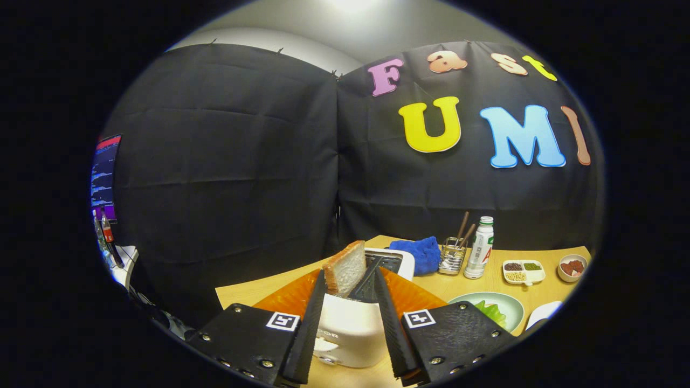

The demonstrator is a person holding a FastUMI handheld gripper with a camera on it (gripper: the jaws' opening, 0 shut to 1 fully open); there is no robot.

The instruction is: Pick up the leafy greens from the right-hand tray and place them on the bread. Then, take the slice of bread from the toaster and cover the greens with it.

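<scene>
Tabletop (539,291) carries our white toaster (350,328), a bread slice (345,268) standing tilted in its slot, leafy greens (491,311) lying on a green plate (506,305) to its right. We hold the tool (349,288) wide open astride the toaster, gripping nothing; we judge the slice is being approached, calling for a close on its faces.

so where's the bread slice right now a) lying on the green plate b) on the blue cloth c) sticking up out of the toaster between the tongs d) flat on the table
c: the bread slice stands up out of the white toaster, with the open tongs reaching along either side of it.
</scene>
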